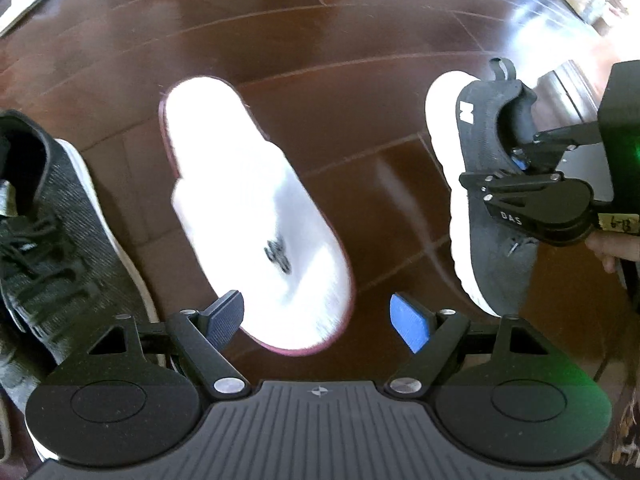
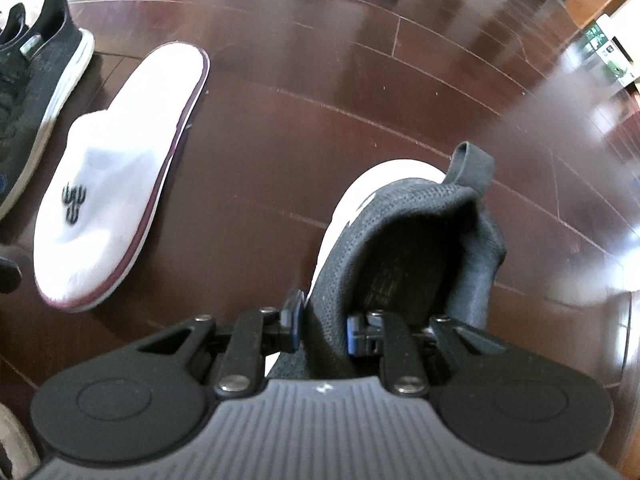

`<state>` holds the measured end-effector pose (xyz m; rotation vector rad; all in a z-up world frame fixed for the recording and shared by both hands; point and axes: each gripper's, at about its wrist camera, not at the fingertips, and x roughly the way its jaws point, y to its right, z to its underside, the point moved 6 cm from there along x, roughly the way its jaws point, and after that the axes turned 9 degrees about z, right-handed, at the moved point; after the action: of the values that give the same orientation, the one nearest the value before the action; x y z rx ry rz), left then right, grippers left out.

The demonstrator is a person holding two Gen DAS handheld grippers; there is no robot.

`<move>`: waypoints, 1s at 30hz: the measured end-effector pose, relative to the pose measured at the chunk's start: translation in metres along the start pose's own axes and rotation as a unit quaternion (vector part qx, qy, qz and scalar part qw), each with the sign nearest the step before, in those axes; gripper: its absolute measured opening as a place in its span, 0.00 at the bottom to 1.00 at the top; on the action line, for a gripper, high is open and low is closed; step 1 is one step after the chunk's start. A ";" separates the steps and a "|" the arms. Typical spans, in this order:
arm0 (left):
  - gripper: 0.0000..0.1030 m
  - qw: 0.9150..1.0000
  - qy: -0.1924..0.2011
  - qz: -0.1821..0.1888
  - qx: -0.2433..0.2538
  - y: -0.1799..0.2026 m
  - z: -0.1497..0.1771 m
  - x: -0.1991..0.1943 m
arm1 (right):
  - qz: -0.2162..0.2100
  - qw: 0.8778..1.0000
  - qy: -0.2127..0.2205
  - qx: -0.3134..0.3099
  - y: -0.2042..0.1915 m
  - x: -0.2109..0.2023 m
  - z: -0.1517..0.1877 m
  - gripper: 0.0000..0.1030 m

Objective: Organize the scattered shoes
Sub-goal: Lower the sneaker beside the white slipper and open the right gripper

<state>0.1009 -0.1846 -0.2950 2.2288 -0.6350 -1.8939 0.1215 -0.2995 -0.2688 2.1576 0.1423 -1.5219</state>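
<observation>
Right wrist view: right gripper [image 2: 322,326] clamps the collar wall of the dark knit white-soled sneaker [image 2: 404,248] over the glossy brown wooden floor [image 2: 320,100], best carried level, while the left gripper [image 1: 318,322] waits wide apart above the white fabric slipper [image 1: 256,216].

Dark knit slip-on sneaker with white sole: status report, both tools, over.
Right tool shut on dark knit slip-on sneaker with white sole, collar pinched. Left tool open, empty, above white slipper with maroon-edged sole. Nothing blocking.
</observation>
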 end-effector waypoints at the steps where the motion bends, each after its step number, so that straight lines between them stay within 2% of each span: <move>1: 0.82 1.000 0.001 -0.001 -0.005 -0.003 -0.003 0.001 | 0.000 1.000 -0.002 0.000 0.001 0.002 -0.004 0.20; 7: 0.82 1.000 0.005 -0.003 -0.018 -0.011 -0.015 0.002 | -0.001 1.000 -0.008 -0.010 0.002 0.021 0.004 0.21; 17: 0.82 0.999 0.013 -0.004 -0.037 -0.017 -0.025 0.002 | -0.003 0.999 0.003 -0.042 0.001 0.025 -0.019 0.21; 30: 0.82 0.999 0.015 -0.004 -0.043 -0.020 -0.025 0.002 | 0.004 1.000 0.012 -0.028 -0.007 0.035 -0.040 0.22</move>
<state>0.1295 -0.1712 -0.2995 2.2052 -0.5289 -1.8511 0.1666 -0.2823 -0.2927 2.1317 0.1809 -1.4696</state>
